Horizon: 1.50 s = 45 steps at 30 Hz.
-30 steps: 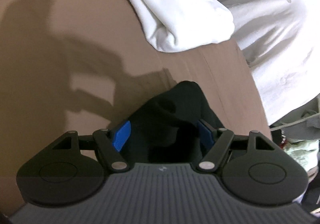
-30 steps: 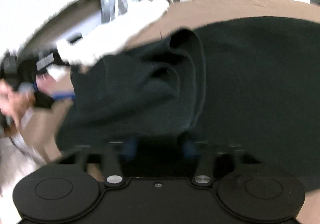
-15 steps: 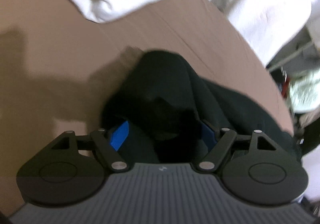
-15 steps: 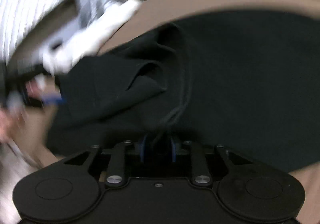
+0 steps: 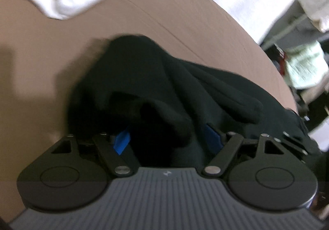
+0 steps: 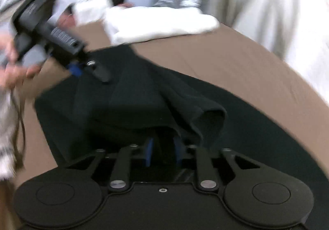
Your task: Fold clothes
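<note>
While both claws, left [image 5: 166,140] wide, right [image 6: 163,153] narrow, grip the black garment [image 6: 246,127], a fold's underway; next, lay it flat.

We saw a black garment [image 5: 185,86] lying plain and unpatterned on a tan-brown surface [image 5: 41,55], with a white cloth [image 6: 160,24] beyond it. Our left gripper [image 5: 166,141] was black with a ribbed grey body and blue finger pads [image 5: 122,141]; our right gripper [image 6: 163,154] was all black, its pads [image 6: 149,154] blue too
</note>
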Each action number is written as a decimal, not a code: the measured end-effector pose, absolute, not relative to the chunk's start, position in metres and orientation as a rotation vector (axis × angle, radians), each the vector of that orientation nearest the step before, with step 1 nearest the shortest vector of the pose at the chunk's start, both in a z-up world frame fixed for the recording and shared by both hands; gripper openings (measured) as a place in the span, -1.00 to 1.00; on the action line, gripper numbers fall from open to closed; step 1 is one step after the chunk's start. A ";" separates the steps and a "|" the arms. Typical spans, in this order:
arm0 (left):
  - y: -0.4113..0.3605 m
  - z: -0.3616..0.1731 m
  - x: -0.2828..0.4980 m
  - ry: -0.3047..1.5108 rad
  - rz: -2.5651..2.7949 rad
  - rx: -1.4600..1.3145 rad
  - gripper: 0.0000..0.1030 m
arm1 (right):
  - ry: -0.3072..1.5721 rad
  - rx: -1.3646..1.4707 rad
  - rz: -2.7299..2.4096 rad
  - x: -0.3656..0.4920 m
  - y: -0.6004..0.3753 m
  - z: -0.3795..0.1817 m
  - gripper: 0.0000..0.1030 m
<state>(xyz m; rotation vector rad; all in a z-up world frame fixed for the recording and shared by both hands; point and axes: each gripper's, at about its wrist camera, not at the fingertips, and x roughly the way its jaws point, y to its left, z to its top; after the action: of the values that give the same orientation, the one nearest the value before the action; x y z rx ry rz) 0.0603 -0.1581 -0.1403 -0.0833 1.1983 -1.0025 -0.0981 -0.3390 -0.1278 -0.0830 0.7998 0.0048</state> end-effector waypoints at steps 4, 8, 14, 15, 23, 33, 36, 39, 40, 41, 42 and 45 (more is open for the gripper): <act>-0.169 -0.137 0.053 1.154 -1.070 -0.052 0.38 | 0.715 0.067 0.029 -0.081 -0.370 -0.140 -0.54; -0.166 -0.143 0.064 1.188 -1.102 -0.177 0.39 | 0.703 0.261 -0.096 -0.070 -0.424 -0.157 -0.67; -0.148 -0.147 0.086 1.199 -1.156 -0.440 0.39 | 0.656 0.414 -0.132 -0.078 -0.452 -0.157 -0.80; -0.145 -0.146 0.088 1.189 -1.172 -0.462 0.39 | 0.649 0.378 -0.143 -0.082 -0.447 -0.154 -0.73; -0.139 -0.137 0.085 1.124 -1.174 -0.472 0.39 | 0.599 0.403 -0.008 -0.093 -0.392 -0.128 -0.01; -0.126 -0.121 0.075 1.078 -1.130 -0.436 0.39 | 0.663 0.431 0.156 -0.055 -0.371 -0.164 -0.64; -0.118 -0.115 0.072 1.058 -1.112 -0.440 0.39 | 0.629 0.424 0.219 -0.073 -0.363 -0.138 -0.90; -0.105 -0.107 0.070 1.035 -1.112 -0.477 0.44 | 0.579 0.424 0.298 -0.112 -0.359 -0.105 -0.90; -0.100 -0.104 0.069 1.028 -1.114 -0.493 0.45 | 0.585 0.419 0.320 -0.124 -0.358 -0.098 -0.90; -0.101 -0.104 0.069 1.034 -1.104 -0.479 0.45 | 0.598 0.416 0.342 -0.136 -0.356 -0.095 -0.90; -0.102 -0.104 0.069 1.043 -1.091 -0.458 0.45 | 0.629 0.402 0.341 -0.145 -0.358 -0.096 -0.90; -0.116 -0.112 0.066 1.109 -1.048 -0.307 0.45 | 0.789 0.394 0.334 -0.163 -0.366 -0.112 -0.90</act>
<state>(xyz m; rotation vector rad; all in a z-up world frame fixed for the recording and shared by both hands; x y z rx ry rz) 0.0659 -0.1158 -0.1118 -0.3068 1.1085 -1.0475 -0.1627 -0.3661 -0.1122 0.3941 0.7889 0.3337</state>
